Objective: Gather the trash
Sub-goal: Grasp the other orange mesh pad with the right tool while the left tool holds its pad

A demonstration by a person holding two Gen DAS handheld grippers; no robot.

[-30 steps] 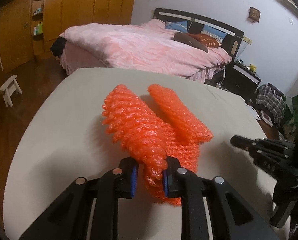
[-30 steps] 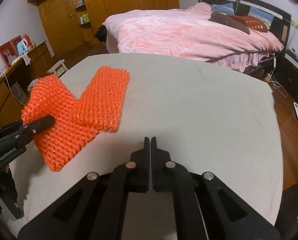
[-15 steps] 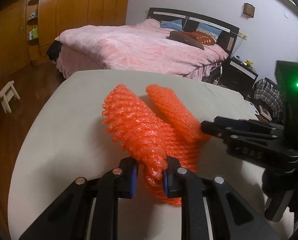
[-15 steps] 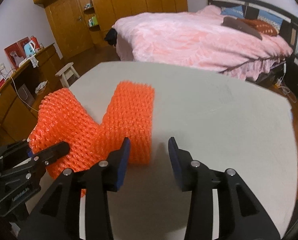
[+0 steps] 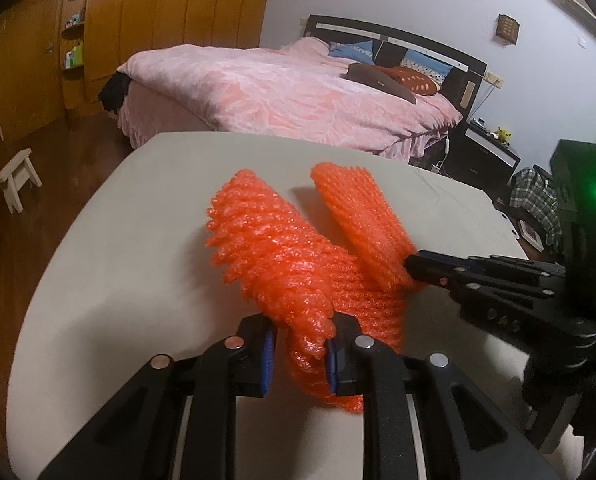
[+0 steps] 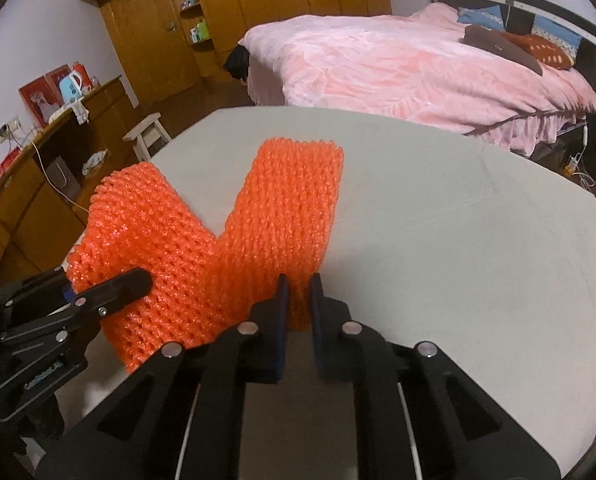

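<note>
Bedroom light falls on a pale grey desk (image 6: 458, 240) with a pink bed (image 6: 418, 68) behind it at twelve o'clock and wooden wardrobes (image 6: 282, 0) at eleven. On the desk lies the task's thing, an orange foam net (image 6: 202, 248), bent into a V whose two limbs point away toward twelve.

In the left wrist view the left tongs (image 5: 300, 354) are clamped on the bunched near end of the left limb, which lifts off the desk. In the right wrist view the right tongs (image 6: 297, 308) have just been closing, and their blue pads now pinch the near edge of the right limb, the foam squeezed thin between them.

The step in hand looks like gathering the net between both grips so it can be carried off as one piece. To do it well, I would bring the two grips together so the limbs fold onto each other, and lift gently, since such foam probably stretches and slips from a shallow bite.

Open desk runs wide at one to three o'clock in the right wrist view; the left rim is close at nine, with a white stool (image 6: 146, 136) and a sideboard (image 6: 38, 184) beyond it.
</note>
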